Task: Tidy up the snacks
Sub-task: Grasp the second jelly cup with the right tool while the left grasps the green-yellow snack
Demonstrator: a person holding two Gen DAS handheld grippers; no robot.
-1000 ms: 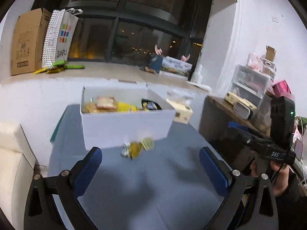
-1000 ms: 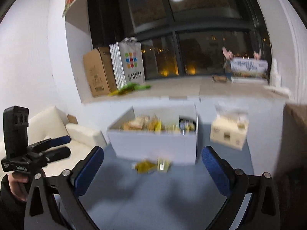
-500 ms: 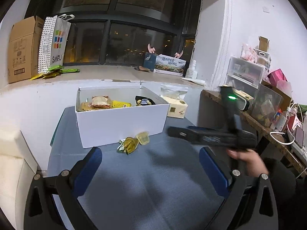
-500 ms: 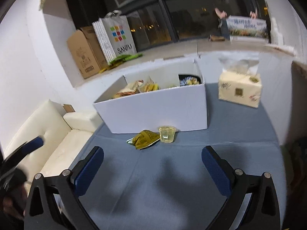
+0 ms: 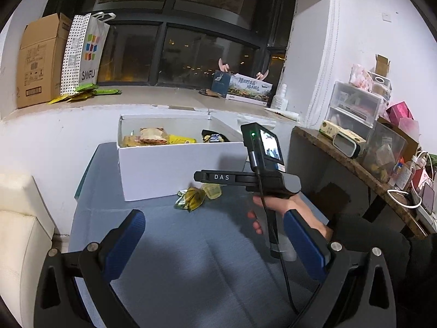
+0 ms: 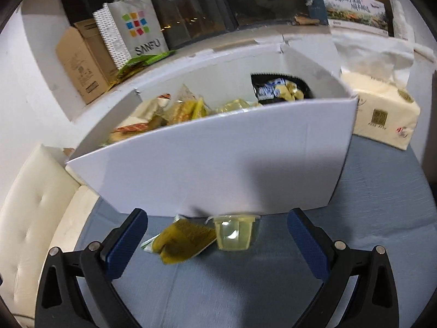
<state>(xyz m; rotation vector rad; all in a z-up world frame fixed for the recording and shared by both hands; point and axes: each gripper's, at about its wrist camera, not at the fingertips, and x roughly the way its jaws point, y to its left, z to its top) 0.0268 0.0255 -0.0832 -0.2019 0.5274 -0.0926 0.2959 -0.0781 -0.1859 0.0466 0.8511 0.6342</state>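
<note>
Task status: partly complete, judging by the layout. The white box point(image 6: 218, 164) stands on the blue-covered bench point(image 6: 355, 246) and already contains several snack packs, including a dark packet point(image 6: 278, 87) at its right end and yellow and orange wrappers toward the left. Two items are not yet boxed: a yellow snack packet point(image 6: 183, 239) and a clear jelly cup point(image 6: 235, 232). Both lie on the bench just in front of the box's near wall, touching each other.

Right hand-held gripper point(image 6: 218, 240): jaws wide, holding nothing. The two loose items sit between the blue pads point(image 6: 125, 243), at fingertip level in the right wrist view. Whether the pads are down at bench height cannot be determined.

Left hand-held gripper point(image 5: 218, 243): jaws wide, holding nothing, held back from the box and above bare bench. Its view shows the right unit from the side, gripped by a hand point(image 5: 278, 207).

Orientation: the yellow snack packet lies flat, long axis running left-low to right-high across the right wrist view, its right end toward the jelly cup. The jelly cup lies on its side, with its rim toward the box.

Remaining work: pick up both items and place them in the white box.
</note>
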